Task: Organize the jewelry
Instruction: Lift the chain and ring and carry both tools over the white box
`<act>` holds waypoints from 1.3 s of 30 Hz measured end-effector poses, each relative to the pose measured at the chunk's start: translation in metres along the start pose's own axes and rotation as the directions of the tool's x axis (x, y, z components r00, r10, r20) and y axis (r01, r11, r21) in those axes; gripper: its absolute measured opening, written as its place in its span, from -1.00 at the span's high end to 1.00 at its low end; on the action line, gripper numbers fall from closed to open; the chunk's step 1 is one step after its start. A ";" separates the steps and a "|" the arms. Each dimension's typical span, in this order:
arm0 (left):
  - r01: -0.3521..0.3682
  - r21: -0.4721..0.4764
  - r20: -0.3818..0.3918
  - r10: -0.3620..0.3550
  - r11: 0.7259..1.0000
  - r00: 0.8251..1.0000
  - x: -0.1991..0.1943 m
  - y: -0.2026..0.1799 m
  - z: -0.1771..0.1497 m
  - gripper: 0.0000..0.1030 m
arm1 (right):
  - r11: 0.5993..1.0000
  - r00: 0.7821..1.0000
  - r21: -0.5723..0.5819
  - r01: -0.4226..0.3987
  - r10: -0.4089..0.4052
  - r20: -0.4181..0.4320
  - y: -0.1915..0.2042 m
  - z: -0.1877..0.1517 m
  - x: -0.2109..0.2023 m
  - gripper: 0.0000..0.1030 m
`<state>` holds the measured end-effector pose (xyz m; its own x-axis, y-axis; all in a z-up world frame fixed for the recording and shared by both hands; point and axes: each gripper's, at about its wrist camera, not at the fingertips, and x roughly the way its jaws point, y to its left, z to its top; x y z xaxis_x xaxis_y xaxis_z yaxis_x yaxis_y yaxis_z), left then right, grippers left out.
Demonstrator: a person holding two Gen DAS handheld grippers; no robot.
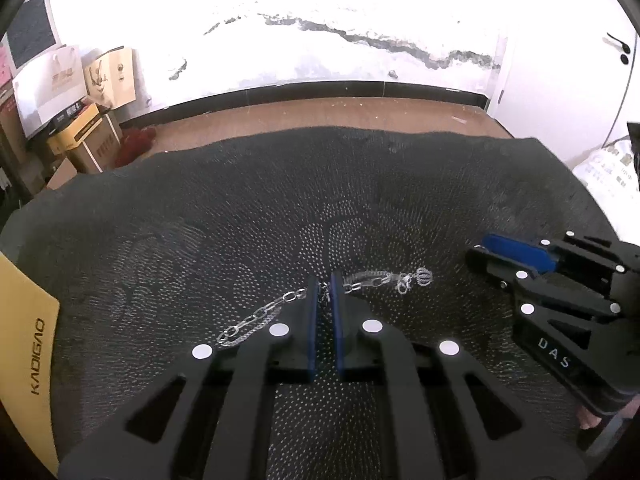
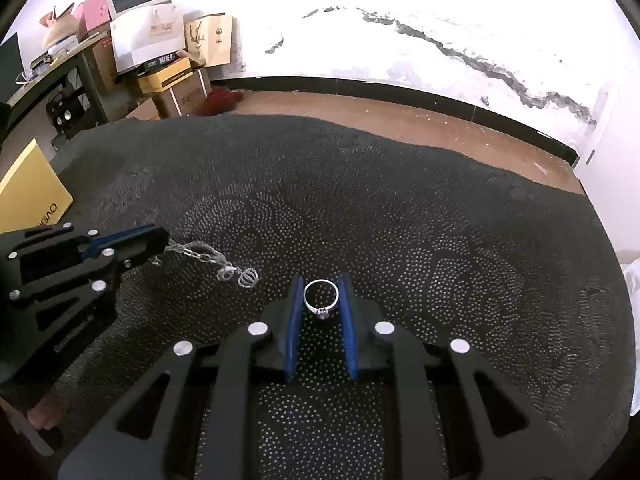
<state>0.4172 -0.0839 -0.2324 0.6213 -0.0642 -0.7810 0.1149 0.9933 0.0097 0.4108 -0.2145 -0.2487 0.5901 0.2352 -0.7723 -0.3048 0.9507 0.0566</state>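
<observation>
Left gripper (image 1: 325, 284) pinched narrow on the silver chain (image 1: 256, 318), mid-frame on the dark dotted cloth (image 1: 280, 200). Right gripper (image 2: 321, 292) holds a ring (image 2: 321, 295) btwn its blue pads, lower centre. Yellow box (image 2: 28, 188) at left edge.

Counter (image 2: 400, 208) far half open, passable. Yellow box (image 1: 24, 340) blocks left edge. Near centre: chain (image 1: 256, 316), ring (image 2: 321, 296); left gripper (image 1: 325, 286) and right gripper (image 2: 321, 292) close together.
</observation>
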 end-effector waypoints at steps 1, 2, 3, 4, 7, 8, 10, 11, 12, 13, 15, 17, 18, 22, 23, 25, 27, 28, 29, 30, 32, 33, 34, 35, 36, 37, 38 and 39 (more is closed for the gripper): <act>0.000 0.000 0.001 0.000 1.000 1.000 -0.003 0.000 0.002 0.89 | 1.000 1.000 0.001 -0.001 0.001 0.003 0.000 0.002 -0.004 0.64; 0.002 -0.002 0.003 -0.002 1.000 1.000 -0.009 0.002 0.004 0.89 | 1.000 1.000 0.005 -0.004 0.004 0.010 0.000 0.003 -0.008 0.64; 0.005 -0.007 0.006 -0.005 1.000 1.000 -0.013 0.003 0.005 0.89 | 1.000 1.000 0.008 -0.005 0.005 0.016 -0.001 0.005 -0.013 0.64; 0.007 -0.010 0.008 -0.007 1.000 1.000 -0.018 0.004 0.008 0.89 | 1.000 1.000 0.011 -0.006 0.006 0.025 -0.001 0.007 -0.020 0.64; 0.013 -0.008 0.015 -0.013 1.000 1.000 -0.038 0.006 0.013 0.89 | 1.000 0.998 0.015 -0.014 0.013 0.056 0.004 0.017 -0.043 0.64; 0.010 -0.005 0.019 -0.009 1.000 1.000 -0.046 0.007 0.015 0.89 | 1.000 0.998 0.013 -0.016 0.015 0.064 0.007 0.019 -0.050 0.64; 0.008 -0.003 0.028 -0.008 1.000 1.000 -0.065 0.012 0.019 0.89 | 1.000 0.996 0.006 -0.023 0.023 0.086 0.016 0.026 -0.069 0.64; 0.009 -0.006 0.030 -0.009 1.000 1.000 -0.073 0.015 0.021 0.89 | 1.000 0.995 0.002 -0.028 0.027 0.092 0.020 0.029 -0.077 0.64; 0.009 -0.011 0.034 -0.008 1.000 0.999 -0.083 0.019 0.023 0.89 | 1.000 0.995 -0.002 -0.029 0.029 0.098 0.025 0.032 -0.084 0.64; 0.010 -0.016 0.035 -0.009 1.000 0.999 -0.093 0.024 0.024 0.89 | 0.999 0.993 -0.011 -0.035 0.036 0.112 0.033 0.036 -0.097 0.64; 0.013 -0.031 0.038 -0.012 0.999 0.999 -0.112 0.032 0.026 0.89 | 0.999 0.989 -0.017 -0.048 0.050 0.138 0.046 0.043 -0.118 0.64; 0.012 -0.041 0.045 -0.010 0.999 0.999 -0.131 0.040 0.027 0.89 | 0.998 0.985 -0.024 -0.064 0.067 0.159 0.059 0.049 -0.137 0.64; 0.010 -0.048 0.049 -0.007 0.999 0.999 -0.142 0.046 0.027 0.89 | 0.997 0.983 -0.033 -0.070 0.074 0.167 0.069 0.051 -0.148 0.64; -0.016 -0.048 0.059 0.018 0.999 0.998 -0.186 0.072 0.020 0.89 | 0.993 0.978 -0.072 -0.098 0.110 0.179 0.109 0.057 -0.178 0.64; -0.022 -0.052 0.060 0.025 0.998 0.998 -0.199 0.082 0.018 0.89 | 0.990 0.975 -0.085 -0.110 0.124 0.183 0.123 0.059 -0.186 0.64; -0.033 -0.064 0.061 0.037 0.997 0.997 -0.218 0.099 0.014 0.89 | 0.986 0.971 -0.104 -0.132 0.150 0.186 0.145 0.061 -0.199 0.64; -0.053 -0.076 0.073 0.059 0.996 0.996 -0.242 0.121 0.009 0.89 | 0.980 0.967 -0.133 -0.150 0.174 0.187 0.173 0.063 -0.211 0.64; -0.061 -0.089 0.079 0.068 0.994 0.995 -0.254 0.133 0.005 0.89 | 0.977 0.966 -0.146 -0.156 0.182 0.186 0.186 0.065 -0.216 0.64; -0.070 -0.100 0.083 0.078 0.993 0.993 -0.263 0.145 0.001 0.89 | 0.974 0.964 -0.157 -0.165 0.193 0.185 0.199 0.066 -0.220 0.64; -0.077 -0.109 0.086 0.087 0.991 0.993 -0.271 0.155 -0.003 0.89 | 0.968 0.961 -0.171 -0.181 0.211 0.180 0.215 0.068 -0.225 0.64; -0.098 -0.133 0.088 0.110 0.986 0.990 -0.289 0.180 -0.013 0.89 | 0.962 0.957 -0.192 -0.195 0.229 0.176 0.240 0.071 -0.229 0.64; -0.108 -0.145 0.088 0.121 0.984 0.989 -0.295 0.191 -0.018 0.89 | 0.956 0.955 -0.208 -0.206 0.243 0.171 0.258 0.073 -0.232 0.64; -0.117 -0.158 0.087 0.132 0.981 0.987 -0.300 0.202 -0.023 0.89 | 0.951 0.953 -0.221 -0.215 0.254 0.166 0.272 0.074 -0.234 0.64; -0.127 -0.173 0.082 0.143 0.977 0.986 -0.306 0.217 -0.031 0.89 | 0.947 0.951 -0.231 -0.222 0.263 0.161 0.285 0.075 -0.234 0.64; -0.134 -0.183 0.079 0.150 0.974 0.986 -0.311 0.227 -0.036 0.89 | 0.942 0.949 -0.243 -0.232 0.274 0.154 0.300 0.076 -0.235 0.64; -0.141 -0.193 0.075 0.158 0.971 0.985 -0.314 0.238 -0.041 0.89 | 0.938 0.948 -0.251 -0.239 0.281 0.148 0.310 0.075 -0.235 0.64; -0.147 -0.207 0.072 0.164 0.967 0.984 -0.318 0.250 -0.047 0.89 | 0.933 0.947 -0.263 -0.248 0.291 0.139 0.324 0.076 -0.234 0.64; -0.152 -0.219 0.068 0.171 0.964 0.983 -0.320 0.261 -0.054 0.89 | 0.927 0.945 -0.276 -0.255 0.299 0.130 0.339 0.077 -0.233 0.64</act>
<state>0.2067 0.2012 -0.0137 0.6834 0.0999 -0.7232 -0.1536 0.9881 -0.0086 0.2281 0.0685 -0.0008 0.5640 0.5325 -0.6311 -0.6391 0.7655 0.0747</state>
